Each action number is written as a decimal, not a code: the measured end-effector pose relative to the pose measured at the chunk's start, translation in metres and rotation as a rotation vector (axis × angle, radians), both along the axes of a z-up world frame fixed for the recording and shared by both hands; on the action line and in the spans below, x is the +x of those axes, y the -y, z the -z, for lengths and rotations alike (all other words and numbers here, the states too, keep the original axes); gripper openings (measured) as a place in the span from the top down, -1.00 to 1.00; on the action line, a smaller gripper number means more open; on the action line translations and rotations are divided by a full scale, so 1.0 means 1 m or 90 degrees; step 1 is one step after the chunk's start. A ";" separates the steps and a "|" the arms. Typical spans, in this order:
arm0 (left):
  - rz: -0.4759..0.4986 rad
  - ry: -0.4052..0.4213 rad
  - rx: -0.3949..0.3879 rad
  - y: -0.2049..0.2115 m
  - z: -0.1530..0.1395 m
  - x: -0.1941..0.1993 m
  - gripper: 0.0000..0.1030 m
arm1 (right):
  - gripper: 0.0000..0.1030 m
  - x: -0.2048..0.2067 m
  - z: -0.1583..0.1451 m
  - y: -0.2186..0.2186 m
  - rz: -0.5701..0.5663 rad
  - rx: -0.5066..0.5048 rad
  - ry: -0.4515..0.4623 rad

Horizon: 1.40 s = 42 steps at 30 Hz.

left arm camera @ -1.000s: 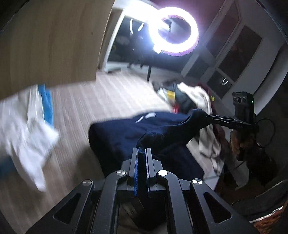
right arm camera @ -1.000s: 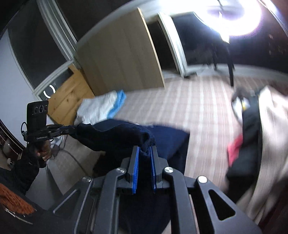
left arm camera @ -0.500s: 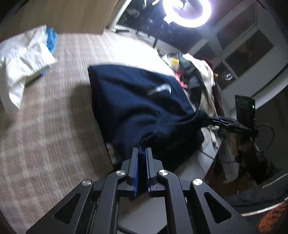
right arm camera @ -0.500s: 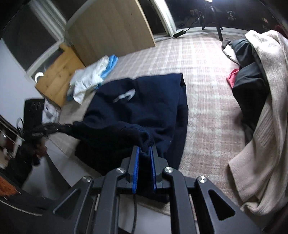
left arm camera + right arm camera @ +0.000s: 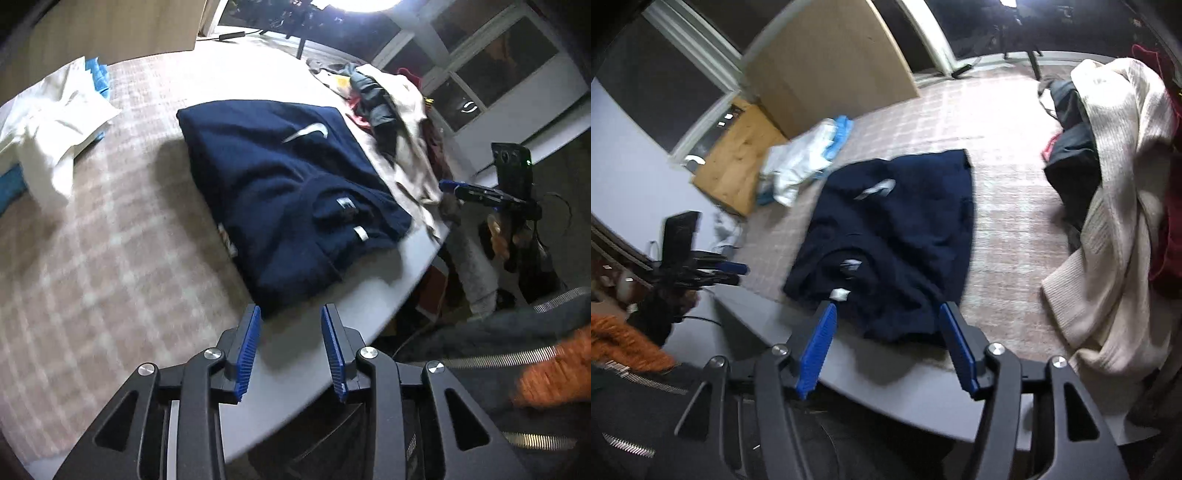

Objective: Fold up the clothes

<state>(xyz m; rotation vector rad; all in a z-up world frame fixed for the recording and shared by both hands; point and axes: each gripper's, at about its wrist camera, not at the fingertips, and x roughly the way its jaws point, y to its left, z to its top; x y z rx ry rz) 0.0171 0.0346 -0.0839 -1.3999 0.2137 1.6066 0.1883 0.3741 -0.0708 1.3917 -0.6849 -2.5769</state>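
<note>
One navy sweatshirt [image 5: 280, 177], two grippers, jaws apart, pile perhaps clothes [image 5: 1115, 206]

Navy sweatshirt [image 5: 266, 177], white swoosh logo [image 5: 306, 132]. Beige plaid cloth [image 5: 92, 258]. Cream knit [image 5: 1115, 206] at 3 o'clock; white-and-blue garments [image 5: 809, 155] at 10 o'clock.

Both wrist views look down from near table edge [image 5: 413, 273]; both share navy sweatshirt [image 5: 280, 184] [image 5: 897, 236].

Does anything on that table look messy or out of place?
Yes. The navy sweatshirt lies folded, but its near edge is rumpled, with the neck tags showing. To its right a heap of unfolded clothes sprawls, a cream sweater drooping past the table edge. Both grippers are open and empty.
</note>
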 end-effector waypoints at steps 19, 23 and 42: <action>-0.131 -0.015 -0.009 -0.075 0.031 -0.175 0.35 | 0.31 -0.190 0.068 -0.115 0.060 -0.167 0.074; -0.125 0.004 -0.039 -0.087 0.043 -0.189 0.32 | 0.31 -0.205 0.078 -0.112 0.032 -0.173 0.098; -0.152 -0.110 -0.074 -0.095 0.035 -0.178 0.76 | 0.85 -0.203 0.046 -0.109 0.057 -0.029 0.024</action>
